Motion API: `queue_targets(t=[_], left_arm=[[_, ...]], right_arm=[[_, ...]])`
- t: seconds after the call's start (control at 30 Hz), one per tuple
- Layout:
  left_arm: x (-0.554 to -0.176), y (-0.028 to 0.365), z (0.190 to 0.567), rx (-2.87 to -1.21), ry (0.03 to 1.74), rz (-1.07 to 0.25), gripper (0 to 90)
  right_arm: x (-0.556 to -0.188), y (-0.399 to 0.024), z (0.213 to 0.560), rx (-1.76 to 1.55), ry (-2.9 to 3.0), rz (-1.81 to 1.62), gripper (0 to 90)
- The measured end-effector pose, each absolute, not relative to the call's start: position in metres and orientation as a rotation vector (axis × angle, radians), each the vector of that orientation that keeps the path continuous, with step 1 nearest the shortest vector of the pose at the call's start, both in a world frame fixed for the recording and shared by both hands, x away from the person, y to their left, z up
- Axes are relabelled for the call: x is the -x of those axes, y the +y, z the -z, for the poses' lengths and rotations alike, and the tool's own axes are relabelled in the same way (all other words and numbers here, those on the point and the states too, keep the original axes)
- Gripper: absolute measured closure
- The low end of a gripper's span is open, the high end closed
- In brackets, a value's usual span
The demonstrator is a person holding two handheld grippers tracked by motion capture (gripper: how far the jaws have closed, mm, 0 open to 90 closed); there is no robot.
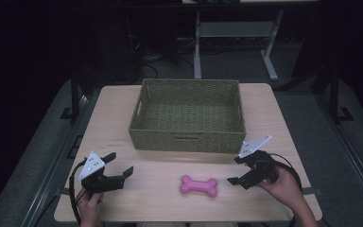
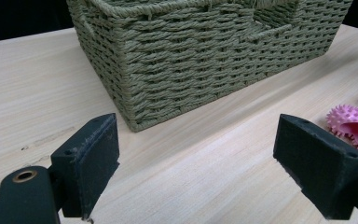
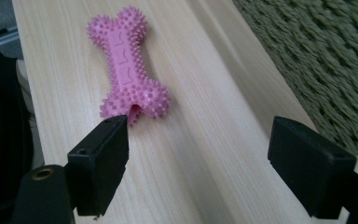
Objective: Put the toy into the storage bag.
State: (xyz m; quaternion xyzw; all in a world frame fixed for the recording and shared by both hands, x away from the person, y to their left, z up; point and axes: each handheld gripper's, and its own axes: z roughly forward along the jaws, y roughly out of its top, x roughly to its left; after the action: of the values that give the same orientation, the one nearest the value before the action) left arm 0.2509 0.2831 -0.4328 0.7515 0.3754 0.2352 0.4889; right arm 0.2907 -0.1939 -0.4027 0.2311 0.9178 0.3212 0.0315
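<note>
A rectangular olive-green woven basket (image 1: 187, 115) stands empty toward the far edge of the pale wooden table (image 1: 123, 101), roughly centred between the left and right edges, its open top accessible from the person's side. A pink spiked rubber bone-shaped toy (image 1: 198, 185) lies flat on the table near the near edge, just in front of the basket's near wall and apart from it, lengthwise along that edge. The left gripper (image 1: 121, 164) is held low near the near-left corner, jaws spread wide and holding nothing; its own view looks at the basket's corner with the toy at the frame's right margin, which suggests a standby position. The right gripper (image 1: 235, 170) sits close beside the toy's right end, jaws likewise wide apart and empty; in its own view one jaw appears just short of the toy's nearest lobe, though contact cannot be excluded at that angle. The arrangement is consistent with the toy being intended for the basket, with the right gripper placed to take it.
</note>
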Motion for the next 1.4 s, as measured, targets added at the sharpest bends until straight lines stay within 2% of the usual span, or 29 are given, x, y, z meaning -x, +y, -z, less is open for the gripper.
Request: queue_targets(t=[0.5, 1.4], left_arm=[[-0.251, 0.283, 0.432, -1.824, 0.909, -0.572, 13.9], [-0.250, 0.285, 0.432, -1.818, 0.911, -0.575, 13.8]], right_arm=[[-0.297, -0.165, 0.394, -0.603, 2.891, -0.968, 19.5], [-0.300, -0.123, 0.406, -0.500, 3.006, -0.928, 18.3]])
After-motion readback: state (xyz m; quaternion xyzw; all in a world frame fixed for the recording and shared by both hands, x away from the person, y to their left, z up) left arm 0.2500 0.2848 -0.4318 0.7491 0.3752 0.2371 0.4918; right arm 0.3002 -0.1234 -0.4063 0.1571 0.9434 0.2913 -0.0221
